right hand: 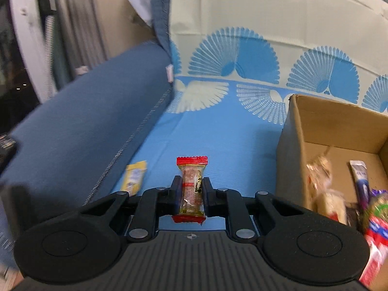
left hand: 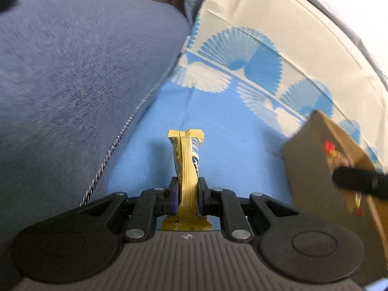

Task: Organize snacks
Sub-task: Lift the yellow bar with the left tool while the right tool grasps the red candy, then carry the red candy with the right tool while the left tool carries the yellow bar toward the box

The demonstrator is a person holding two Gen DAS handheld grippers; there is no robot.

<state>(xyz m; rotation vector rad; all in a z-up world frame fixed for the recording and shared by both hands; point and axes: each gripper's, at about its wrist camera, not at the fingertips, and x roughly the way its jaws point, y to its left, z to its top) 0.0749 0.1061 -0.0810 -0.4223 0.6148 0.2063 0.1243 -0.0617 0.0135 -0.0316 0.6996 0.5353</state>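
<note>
My left gripper (left hand: 188, 185) is shut on a yellow snack bar (left hand: 188, 162), held edge-up above the blue cloth. My right gripper (right hand: 191, 185) is shut on a red-ended clear snack packet (right hand: 191, 186). The cardboard box (right hand: 294, 145) stands at the right and holds several wrapped snacks (right hand: 325, 194). The box also shows in the left wrist view (left hand: 308, 169), where the right gripper (left hand: 359, 181) appears over it, blurred. A small yellow packet (right hand: 134, 177) lies on the cloth beside the cushion.
A big blue cushion (left hand: 72, 84) fills the left side. The blue cloth with white and blue fan patterns (right hand: 230, 131) covers the seat and rises at the back.
</note>
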